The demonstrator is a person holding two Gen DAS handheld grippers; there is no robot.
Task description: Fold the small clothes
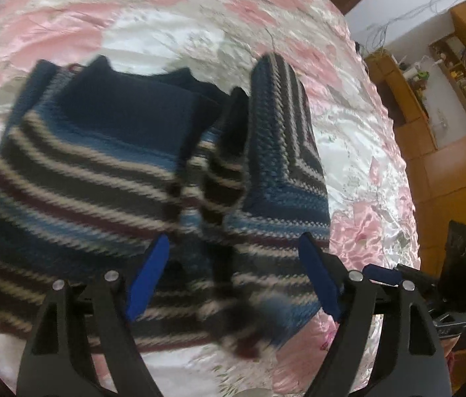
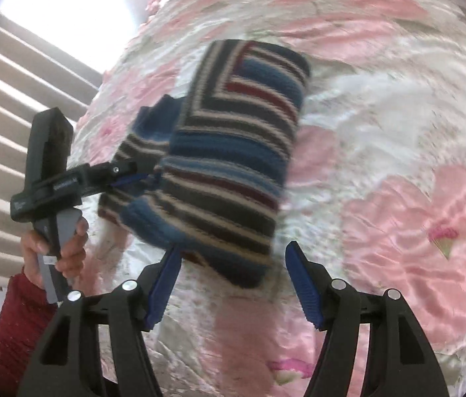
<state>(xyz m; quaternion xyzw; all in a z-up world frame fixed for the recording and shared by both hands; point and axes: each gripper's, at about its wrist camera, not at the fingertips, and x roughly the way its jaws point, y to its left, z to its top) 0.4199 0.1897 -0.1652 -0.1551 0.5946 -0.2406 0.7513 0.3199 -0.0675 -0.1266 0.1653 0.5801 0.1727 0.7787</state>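
Striped knit sweater [image 1: 107, 178] on floral bedspread [image 1: 173, 16], collar pointing away. L gripper [image 1: 233, 274], R gripper [image 2: 233, 281]: fingers spread, empty. No legible writing.

Striped knit sweater [image 1: 100, 178], partly folded

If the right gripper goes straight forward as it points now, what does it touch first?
Most likely the striped sweater: its near lower edge hangs between the open fingers of the right gripper. Depth is unclear, so it may pass just under and meet the floral bedspread.
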